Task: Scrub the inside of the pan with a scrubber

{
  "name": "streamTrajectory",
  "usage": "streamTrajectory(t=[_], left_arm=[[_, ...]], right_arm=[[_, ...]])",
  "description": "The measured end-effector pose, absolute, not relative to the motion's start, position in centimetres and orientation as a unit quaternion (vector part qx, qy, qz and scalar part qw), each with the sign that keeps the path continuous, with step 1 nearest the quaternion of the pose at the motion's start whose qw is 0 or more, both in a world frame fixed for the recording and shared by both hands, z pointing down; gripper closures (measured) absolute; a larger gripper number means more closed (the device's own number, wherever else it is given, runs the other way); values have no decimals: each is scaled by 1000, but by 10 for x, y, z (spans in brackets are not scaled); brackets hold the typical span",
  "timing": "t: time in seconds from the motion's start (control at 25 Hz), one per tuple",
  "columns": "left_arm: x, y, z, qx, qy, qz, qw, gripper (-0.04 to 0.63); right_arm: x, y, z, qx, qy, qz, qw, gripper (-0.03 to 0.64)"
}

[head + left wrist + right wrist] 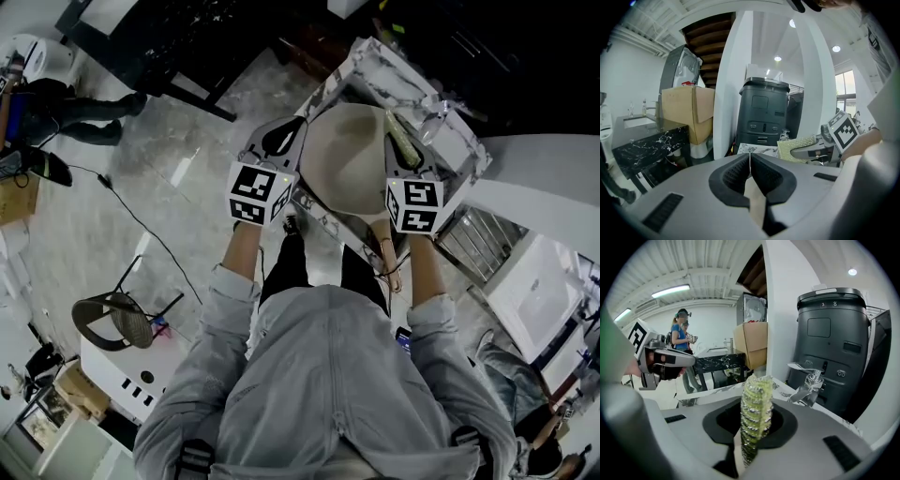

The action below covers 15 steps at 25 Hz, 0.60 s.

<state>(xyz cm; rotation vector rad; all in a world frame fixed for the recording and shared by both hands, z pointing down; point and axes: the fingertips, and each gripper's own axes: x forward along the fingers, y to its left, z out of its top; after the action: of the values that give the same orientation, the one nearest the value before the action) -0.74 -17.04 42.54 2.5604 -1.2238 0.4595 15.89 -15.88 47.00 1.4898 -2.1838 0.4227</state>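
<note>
The pan (347,159) has a pale beige inside and a wooden handle (388,261) that points back toward the person. It is held over a marble-patterned counter (459,141). My left gripper (750,161) is shut on the pan's left rim, and a thin beige edge shows between its pads. My right gripper (754,413) is shut on a yellow-green scrubber (756,416) with silvery threads. That scrubber (401,139) stands at the pan's right side. Whether it touches the inside I cannot tell. In the left gripper view, the right gripper and the scrubber (799,147) sit at the right.
A chrome tap (809,386) rises from the counter, with a tall black bin (832,343) behind it. Cardboard boxes (689,112) and a dark marble table (649,147) stand to the left. Two people (682,341) are far off. A chair (117,319) is on the floor.
</note>
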Motion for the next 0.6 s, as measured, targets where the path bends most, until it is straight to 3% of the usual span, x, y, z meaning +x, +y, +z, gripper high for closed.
streamTrajectory(t=[0.6], left_arm=[[-14,-179,452,883,-411,174,144,571]], right_arm=[[166,-170,544,561,-758,219,251,534]])
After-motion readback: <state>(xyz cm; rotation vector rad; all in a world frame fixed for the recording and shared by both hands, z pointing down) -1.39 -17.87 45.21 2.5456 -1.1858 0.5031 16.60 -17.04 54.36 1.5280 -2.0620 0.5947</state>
